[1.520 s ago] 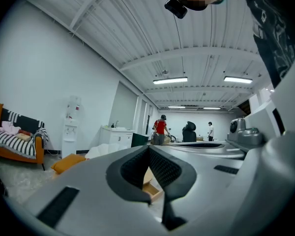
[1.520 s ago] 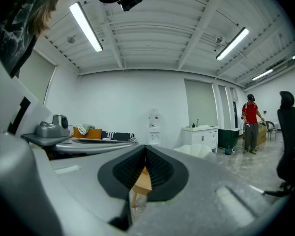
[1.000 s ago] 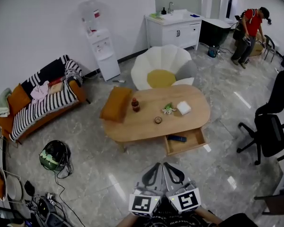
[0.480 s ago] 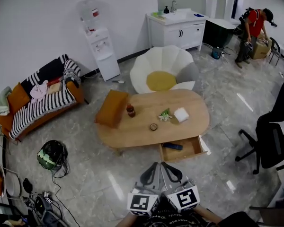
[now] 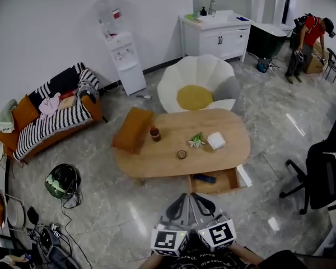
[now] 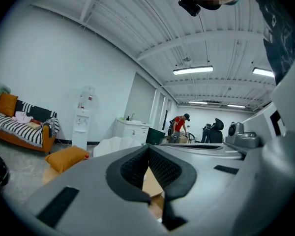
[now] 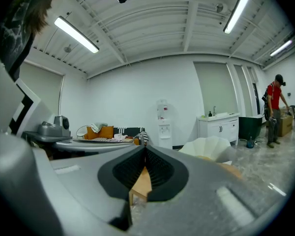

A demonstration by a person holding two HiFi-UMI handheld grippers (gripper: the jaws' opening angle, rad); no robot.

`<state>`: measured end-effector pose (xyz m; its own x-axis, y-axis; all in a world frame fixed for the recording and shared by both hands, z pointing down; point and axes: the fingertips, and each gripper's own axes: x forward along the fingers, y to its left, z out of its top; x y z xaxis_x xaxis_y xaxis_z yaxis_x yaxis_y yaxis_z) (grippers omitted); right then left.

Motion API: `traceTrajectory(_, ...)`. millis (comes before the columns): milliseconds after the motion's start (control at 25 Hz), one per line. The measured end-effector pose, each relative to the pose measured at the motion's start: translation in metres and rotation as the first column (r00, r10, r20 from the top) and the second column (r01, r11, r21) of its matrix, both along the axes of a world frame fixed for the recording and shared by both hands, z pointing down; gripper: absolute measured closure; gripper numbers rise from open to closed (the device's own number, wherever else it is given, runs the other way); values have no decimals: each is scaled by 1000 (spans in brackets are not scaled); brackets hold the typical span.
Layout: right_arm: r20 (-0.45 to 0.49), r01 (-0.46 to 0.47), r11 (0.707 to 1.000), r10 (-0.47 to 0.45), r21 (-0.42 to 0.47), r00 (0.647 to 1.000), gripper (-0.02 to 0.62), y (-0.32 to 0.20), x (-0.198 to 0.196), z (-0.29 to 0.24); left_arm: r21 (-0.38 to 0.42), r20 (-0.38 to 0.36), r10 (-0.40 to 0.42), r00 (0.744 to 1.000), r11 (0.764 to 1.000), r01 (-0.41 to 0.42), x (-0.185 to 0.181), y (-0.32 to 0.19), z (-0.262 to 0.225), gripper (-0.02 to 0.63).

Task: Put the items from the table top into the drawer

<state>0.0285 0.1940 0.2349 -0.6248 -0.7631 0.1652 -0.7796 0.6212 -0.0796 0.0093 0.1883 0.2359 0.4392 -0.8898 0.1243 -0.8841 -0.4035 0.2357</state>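
**Both grippers closed and empty, short of the table**

Head view: my left gripper (image 5: 183,196) and right gripper (image 5: 195,196) hang side by side, well short of the wooden table (image 5: 157,158). Far ahead of them stand a small bottle (image 5: 155,133) and a white pack (image 5: 216,141). The open drawer (image 5: 225,179) lies ahead and to the right.

Left gripper view: the jaw tips meet, with nothing between them.

Right gripper view: the same.

I judge the bottle stiff, smooth and tippy, so I'd clamp it mid-body. The pack looks soft and light.
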Motion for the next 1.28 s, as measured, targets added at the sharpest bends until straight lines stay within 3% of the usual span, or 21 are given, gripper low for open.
traceTrajectory(440,10,-32,999,33,-44,999,592,-17,-9,13,-22,-1,10,1000,1000,-10,-11,-18,9,595)
traceTrajectory(1280,-61,-98,994,94,-57,994,592,-115,-49,20,-35,-7,145,989,989,-145,-49,-116,14,595)
